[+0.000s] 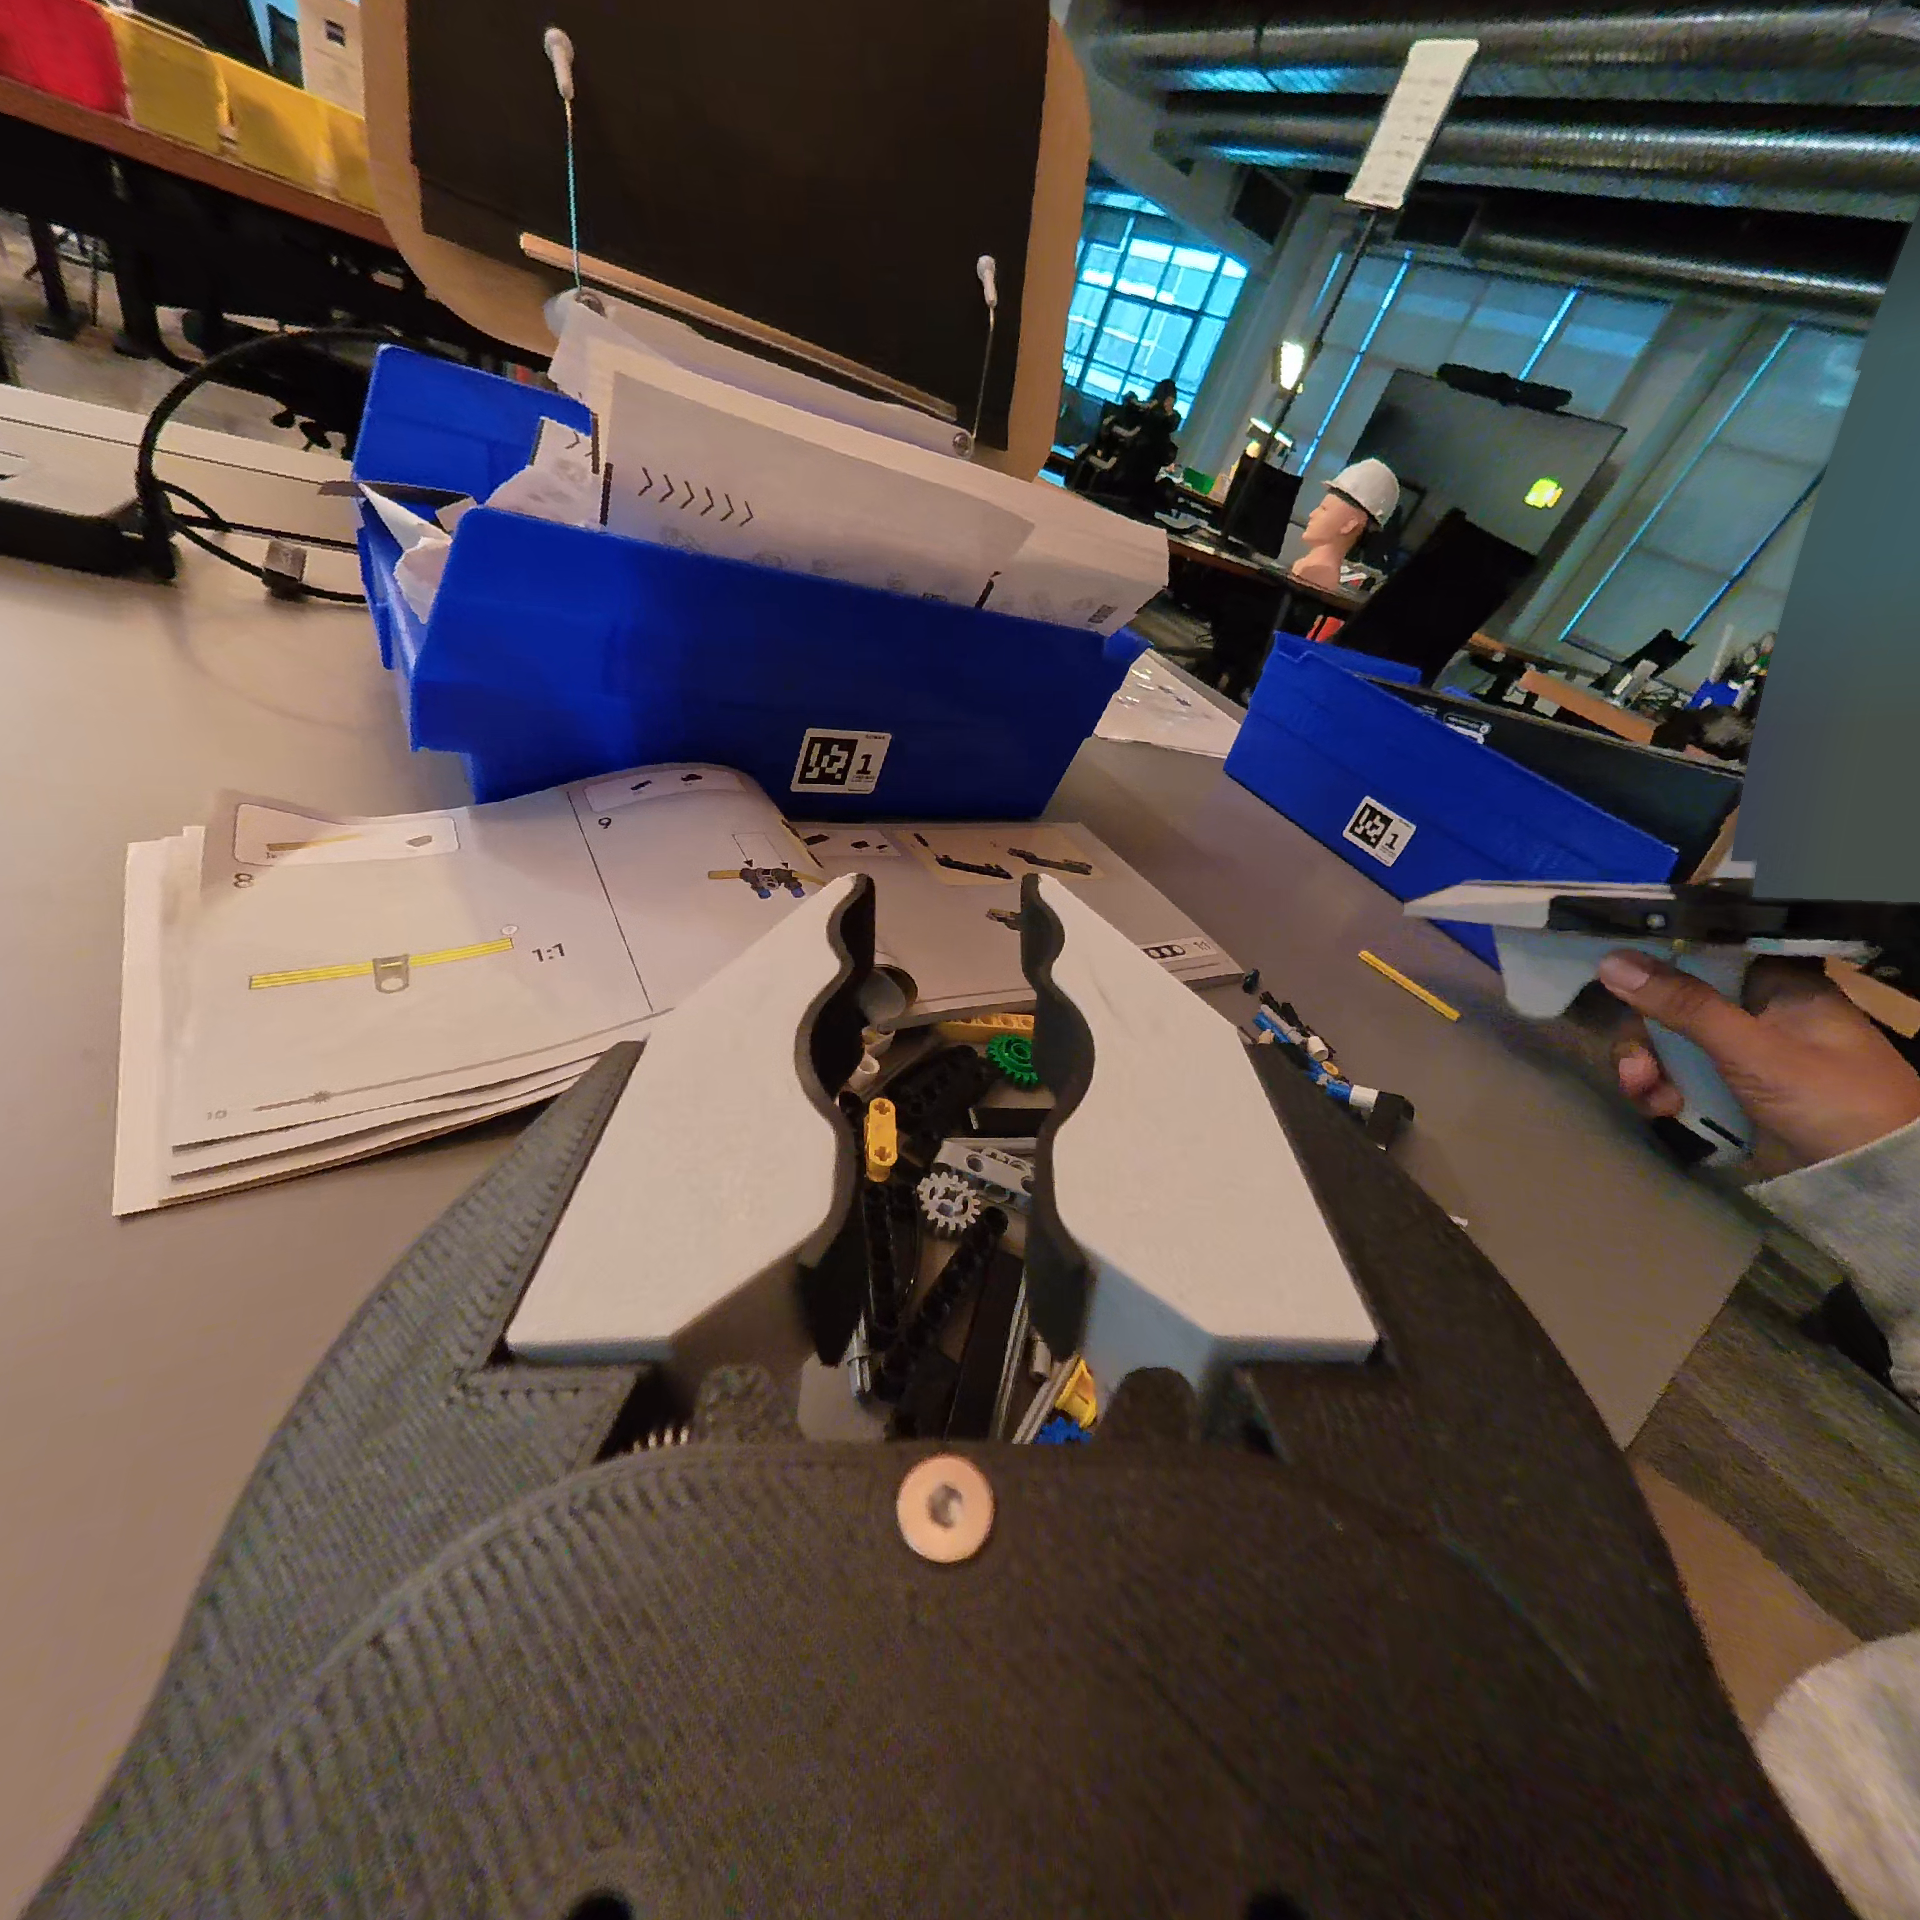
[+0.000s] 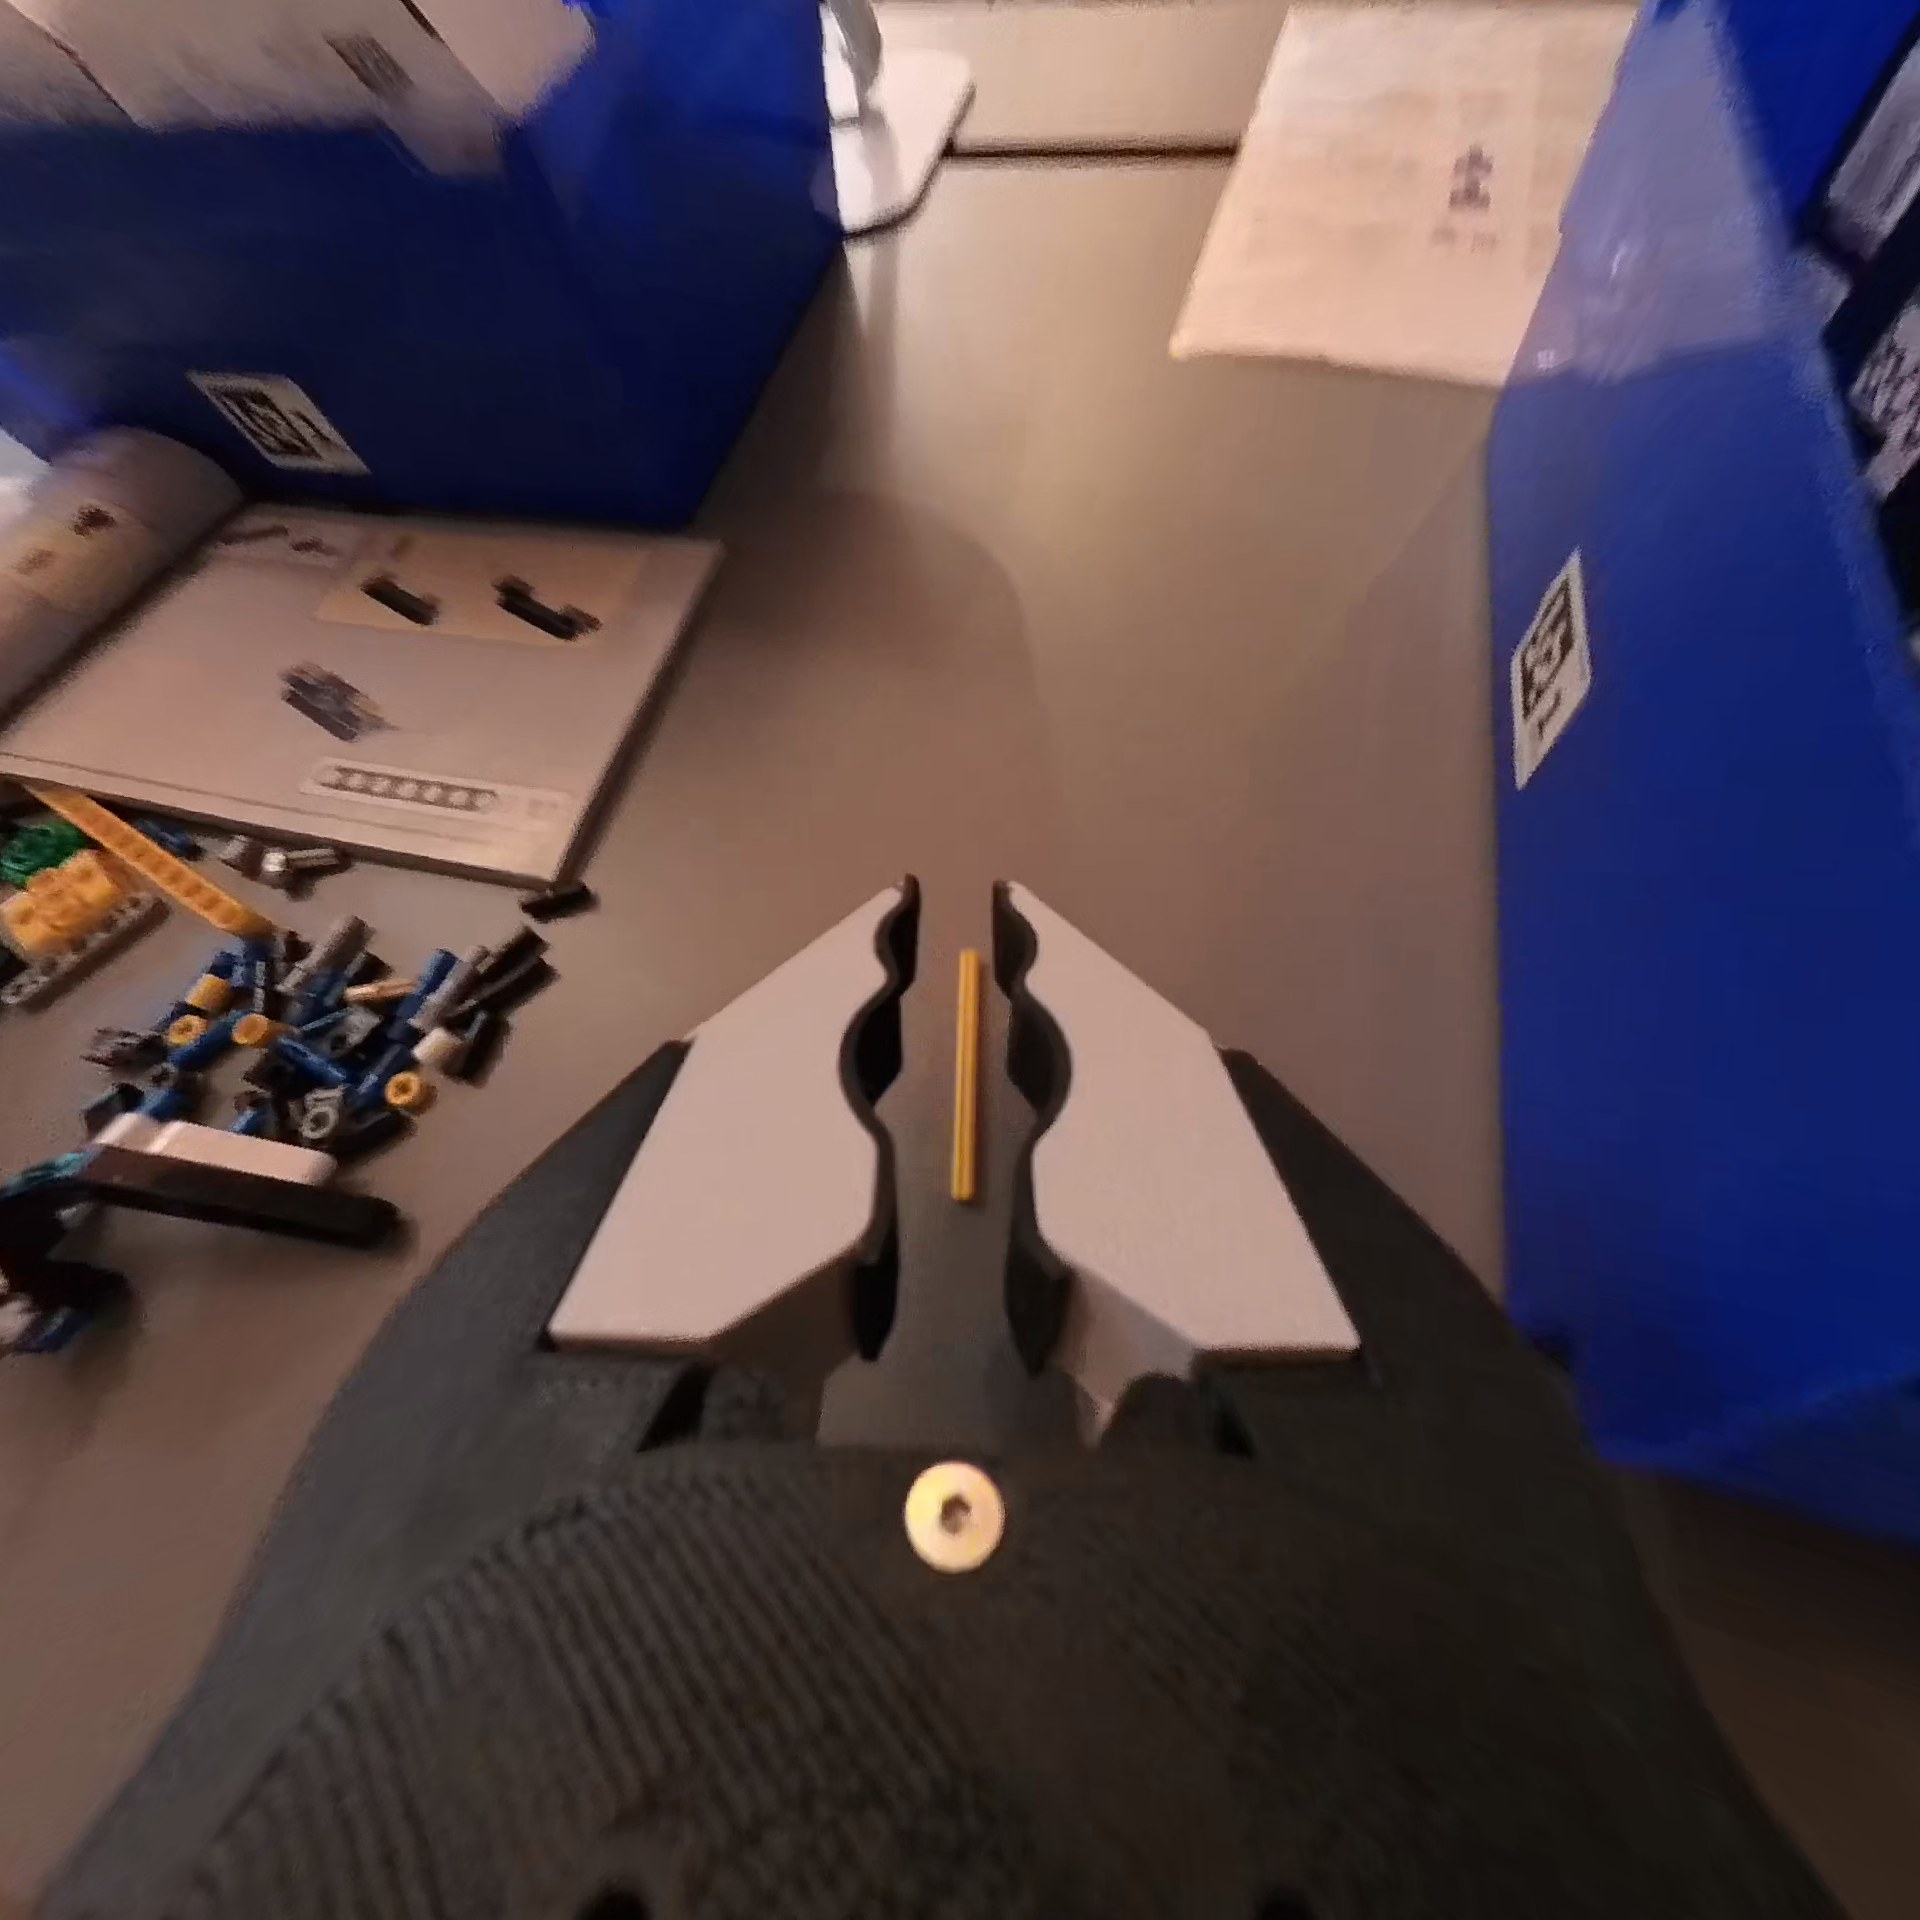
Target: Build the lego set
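My left gripper [image 1: 943, 891] is open and empty, hovering over a pile of loose lego pieces [image 1: 951, 1174]: black beams, a grey gear, a green gear, yellow parts. My right gripper [image 2: 956, 894] is open, with a thin yellow axle [image 2: 967, 1075] lying on the table between its fingers, untouched. The axle also shows in the left wrist view [image 1: 1408, 985], below the right gripper [image 1: 1455, 902] held by a hand. An open instruction booklet [image 1: 416, 987] lies left of the pile; it also shows in the right wrist view [image 2: 416, 665]. More small blue and black pins [image 2: 332, 1029] lie at left.
A blue bin [image 1: 727, 686] holding papers stands behind the booklet. A second blue bin [image 2: 1704, 831] stands close to the right of my right gripper. A cable [image 1: 187, 499] and a loose sheet [image 2: 1382, 187] lie farther back. The table edge [image 1: 1704, 1371] is at the right. The tips of one gripper are about 35 centimetres away from the tips of the other.
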Available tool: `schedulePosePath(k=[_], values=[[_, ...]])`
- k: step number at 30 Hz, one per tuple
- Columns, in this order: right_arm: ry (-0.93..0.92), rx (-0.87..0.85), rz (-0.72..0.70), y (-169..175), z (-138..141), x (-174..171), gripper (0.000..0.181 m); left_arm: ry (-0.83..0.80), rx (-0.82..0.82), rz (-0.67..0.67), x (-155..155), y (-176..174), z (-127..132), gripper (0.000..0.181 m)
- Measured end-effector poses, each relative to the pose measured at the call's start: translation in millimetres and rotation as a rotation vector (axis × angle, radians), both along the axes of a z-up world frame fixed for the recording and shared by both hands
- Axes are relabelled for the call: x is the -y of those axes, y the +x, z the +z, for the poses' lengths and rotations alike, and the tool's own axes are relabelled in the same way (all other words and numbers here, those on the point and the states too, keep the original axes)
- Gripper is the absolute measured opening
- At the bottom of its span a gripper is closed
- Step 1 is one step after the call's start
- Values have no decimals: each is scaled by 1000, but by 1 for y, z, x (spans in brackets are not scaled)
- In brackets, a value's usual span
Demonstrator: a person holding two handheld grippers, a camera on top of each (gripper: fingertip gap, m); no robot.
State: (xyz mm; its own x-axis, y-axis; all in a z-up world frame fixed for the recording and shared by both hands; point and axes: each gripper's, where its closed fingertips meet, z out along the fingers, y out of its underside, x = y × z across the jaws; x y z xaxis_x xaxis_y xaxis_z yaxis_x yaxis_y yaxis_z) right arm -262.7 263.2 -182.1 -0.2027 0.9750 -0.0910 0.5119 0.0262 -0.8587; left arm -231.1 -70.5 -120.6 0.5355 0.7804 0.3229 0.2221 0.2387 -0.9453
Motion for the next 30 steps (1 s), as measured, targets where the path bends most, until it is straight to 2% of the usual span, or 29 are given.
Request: schedulePosePath(k=[3, 7, 13, 17, 21, 30], values=[[-10, -72, 32, -3, 9, 4, 11, 15, 11, -4, 0, -2, -1, 27], [-30, -86, 51, -5, 10, 5, 14, 51, 31, -16, 2, -4, -2, 26], [-96, -122, 26, -6, 17, -2, 19, 59, 1, 25, 11, -9, 2, 23], [-121, -87, 21, -8, 12, -3, 19, 64, 77, -21, 6, -15, -7, 21], [-53, -47, 26, -10, 3, 1, 19, 89, 157, -30, 6, -21, -16, 22], [-78, -72, 53, -8, 8, 4, 17, 116, 147, -12, 11, -22, -14, 20]])
